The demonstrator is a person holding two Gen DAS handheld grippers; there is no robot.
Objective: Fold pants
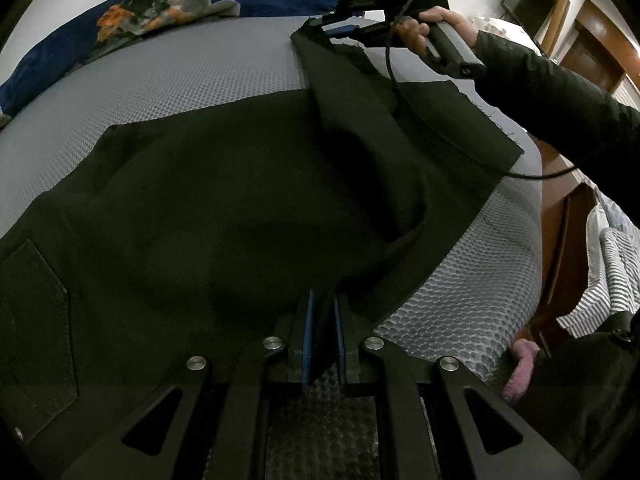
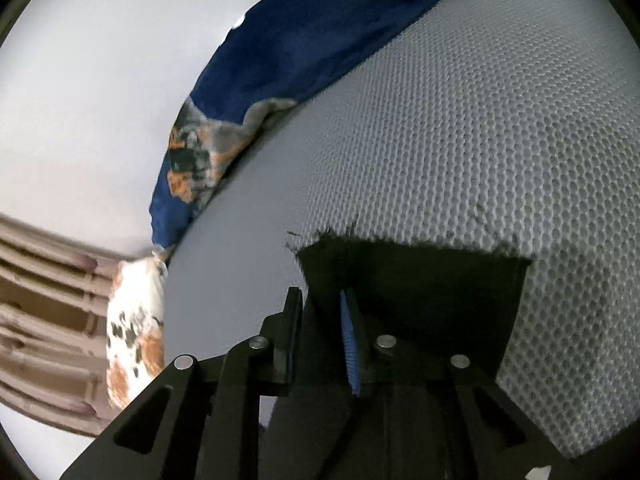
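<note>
**Both tools clamped, right arm stretched far ahead**

The left tool (image 1: 322, 320) points steeply down at the bottom of its own view, its two blue-padded fingers (image 1: 307, 336) drawn close together with dark cloth pinched between them. The right tool (image 1: 340, 26) is seen far ahead in the left wrist view, held by the person's right hand (image 1: 434, 30), which wraps around the handle; a dark sleeve (image 1: 560, 96) runs back toward the right edge. In the right wrist view the right tool (image 2: 320, 320) angles downward, its jaws narrowed onto a fold of dark cloth.
</note>
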